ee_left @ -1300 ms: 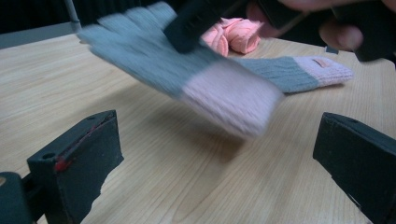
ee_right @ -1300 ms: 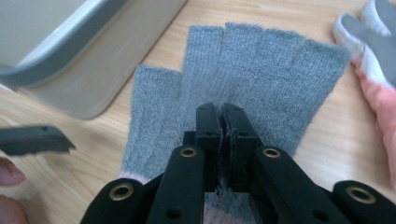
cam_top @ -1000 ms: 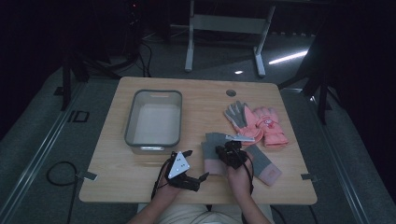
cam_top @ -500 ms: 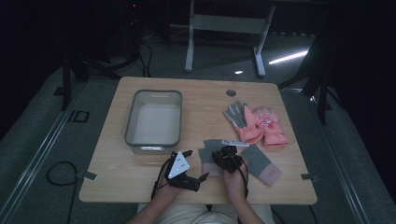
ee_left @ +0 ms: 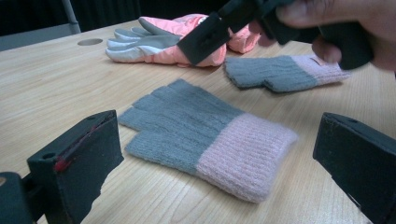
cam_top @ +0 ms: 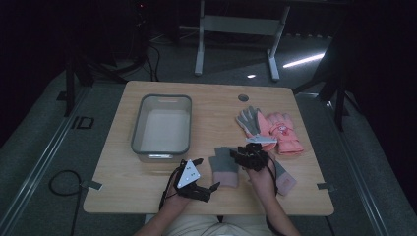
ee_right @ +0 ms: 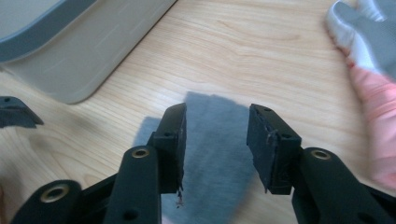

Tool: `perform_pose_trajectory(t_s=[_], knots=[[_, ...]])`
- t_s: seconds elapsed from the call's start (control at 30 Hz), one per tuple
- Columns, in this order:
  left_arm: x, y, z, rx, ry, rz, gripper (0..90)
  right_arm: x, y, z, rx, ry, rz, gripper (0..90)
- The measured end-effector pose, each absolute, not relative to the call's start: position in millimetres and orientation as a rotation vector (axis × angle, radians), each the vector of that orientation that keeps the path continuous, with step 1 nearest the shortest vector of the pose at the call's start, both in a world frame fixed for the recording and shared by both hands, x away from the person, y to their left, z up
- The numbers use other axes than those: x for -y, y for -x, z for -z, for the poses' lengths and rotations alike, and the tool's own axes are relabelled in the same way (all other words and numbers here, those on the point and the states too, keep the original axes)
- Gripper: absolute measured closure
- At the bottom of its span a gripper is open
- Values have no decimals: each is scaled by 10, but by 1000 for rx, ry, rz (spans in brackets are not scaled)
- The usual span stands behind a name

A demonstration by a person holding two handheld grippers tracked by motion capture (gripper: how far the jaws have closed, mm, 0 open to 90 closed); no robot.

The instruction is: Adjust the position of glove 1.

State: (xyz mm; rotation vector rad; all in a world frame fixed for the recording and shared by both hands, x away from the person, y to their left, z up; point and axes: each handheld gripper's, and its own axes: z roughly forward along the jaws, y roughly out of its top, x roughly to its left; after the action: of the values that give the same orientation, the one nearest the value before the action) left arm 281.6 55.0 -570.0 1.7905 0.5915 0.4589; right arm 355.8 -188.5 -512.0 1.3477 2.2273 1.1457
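Right gripper view: the right gripper (ee_right: pixel 215 140) has its jaws parted with nothing between them, hovering over a grey knit glove (ee_right: pixel 215 154) at lower centre. A grey tub (ee_right: pixel 70 51) fills the upper left. In the left gripper view, the left gripper (ee_left: pixel 219 158) has jaws spread wide, framing the same glove with its pink cuff. A second knit glove (ee_left: pixel 280 74) lies upper right, and pink ski gloves (ee_left: pixel 159 44) lie at the top on the wooden table (ee_left: pixel 42 79).
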Motion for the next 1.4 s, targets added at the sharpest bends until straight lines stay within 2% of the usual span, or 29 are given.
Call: perform_pose_trajectory(t_s=[0.43,0.97,1.4], knots=[[-547,-2816,5700,-588,-1790,-458,6,2463,-3607,4920,-2322,-1112,-1099,604],[-540,-2816,5700,-592,-1793,-461,7,3211,-3425,5189,-2418,-1089,-974,621],[-538,-2812,5700,-591,-1795,-467,7,3215,-3439,5412,-2532,-975,-829,647]])
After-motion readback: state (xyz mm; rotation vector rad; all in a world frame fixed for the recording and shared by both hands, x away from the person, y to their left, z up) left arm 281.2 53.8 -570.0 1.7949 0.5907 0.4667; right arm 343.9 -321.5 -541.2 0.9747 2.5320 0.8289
